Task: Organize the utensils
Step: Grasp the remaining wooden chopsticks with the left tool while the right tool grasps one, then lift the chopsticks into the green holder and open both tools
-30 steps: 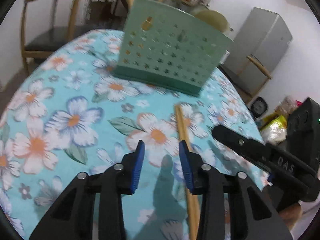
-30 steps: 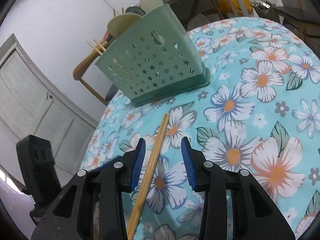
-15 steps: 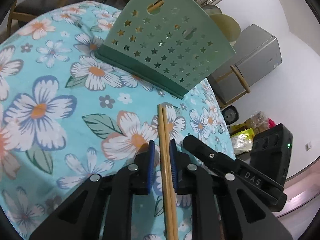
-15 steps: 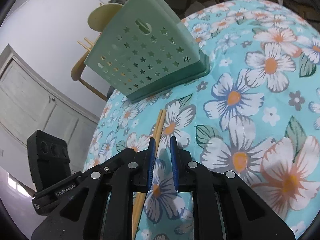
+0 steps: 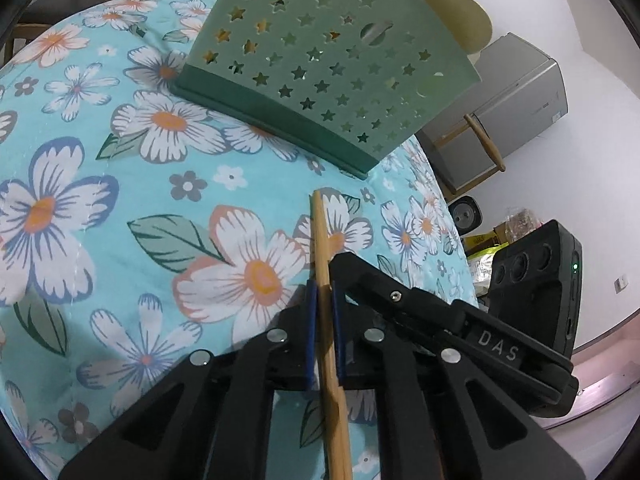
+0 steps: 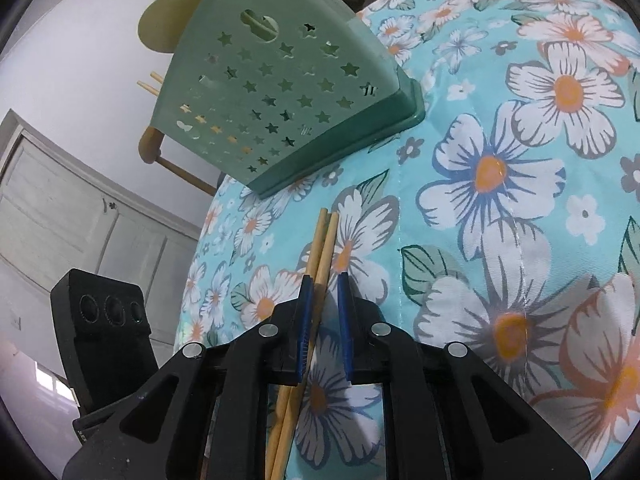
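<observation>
Pinching the chopsticks (image 5: 325, 280) with my left gripper (image 5: 325, 304); my right gripper (image 6: 323, 308) had narrowed around them.
Next I needed a lift toward the green holder (image 5: 328, 68) at 12 o'clock.

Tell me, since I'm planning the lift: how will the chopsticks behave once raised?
The chopsticks look thin, stiff wood, so probably light and unbending. They are two loose sticks, so one may slip or scissor. The left gripper pinches them; the right gripper touches one side only.

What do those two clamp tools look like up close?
Both match. The left gripper and right gripper have black angular plastic fingers with triangular cut-outs, round silver rivets and thin blue pads. The right gripper's body, seen from the left, carries white letters "DAS" and a small green light.
</observation>
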Action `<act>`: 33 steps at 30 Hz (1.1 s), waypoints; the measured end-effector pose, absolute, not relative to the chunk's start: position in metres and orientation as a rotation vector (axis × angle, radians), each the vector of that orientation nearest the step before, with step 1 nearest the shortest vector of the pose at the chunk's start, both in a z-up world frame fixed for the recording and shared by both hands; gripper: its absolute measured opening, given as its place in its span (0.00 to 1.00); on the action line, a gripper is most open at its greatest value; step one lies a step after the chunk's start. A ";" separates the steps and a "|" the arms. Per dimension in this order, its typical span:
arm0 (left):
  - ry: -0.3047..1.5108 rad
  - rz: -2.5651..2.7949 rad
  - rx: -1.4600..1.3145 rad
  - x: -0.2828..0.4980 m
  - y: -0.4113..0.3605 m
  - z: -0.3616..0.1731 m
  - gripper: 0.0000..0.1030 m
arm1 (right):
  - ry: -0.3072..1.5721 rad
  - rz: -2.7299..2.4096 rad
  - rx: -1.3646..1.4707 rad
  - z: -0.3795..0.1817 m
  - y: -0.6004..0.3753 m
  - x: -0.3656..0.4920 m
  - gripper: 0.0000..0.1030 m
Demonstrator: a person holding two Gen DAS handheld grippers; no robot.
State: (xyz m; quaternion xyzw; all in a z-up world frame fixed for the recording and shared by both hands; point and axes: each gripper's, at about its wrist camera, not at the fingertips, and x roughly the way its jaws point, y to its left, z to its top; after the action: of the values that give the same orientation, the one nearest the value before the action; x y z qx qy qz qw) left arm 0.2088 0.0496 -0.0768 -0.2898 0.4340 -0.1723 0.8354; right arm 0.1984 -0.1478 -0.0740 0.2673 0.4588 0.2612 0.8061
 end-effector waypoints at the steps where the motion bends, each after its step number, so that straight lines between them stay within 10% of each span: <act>1: 0.919 -0.364 -0.625 0.209 0.050 -0.077 0.06 | 0.984 0.563 0.587 -0.075 -0.149 0.199 0.12; 19: 0.854 -0.299 -0.765 0.184 0.101 -0.067 0.06 | 0.973 0.536 0.467 -0.068 -0.133 0.211 0.23; 33: 0.743 -0.244 -0.664 0.163 0.104 -0.041 0.06 | 0.877 0.425 0.171 -0.047 -0.105 0.183 0.04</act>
State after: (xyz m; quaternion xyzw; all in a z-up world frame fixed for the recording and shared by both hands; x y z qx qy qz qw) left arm 0.1629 0.1038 -0.0408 -0.3174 0.3553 -0.1169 0.8714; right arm 0.1829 -0.1046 -0.0474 0.0822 0.4210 0.2041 0.8800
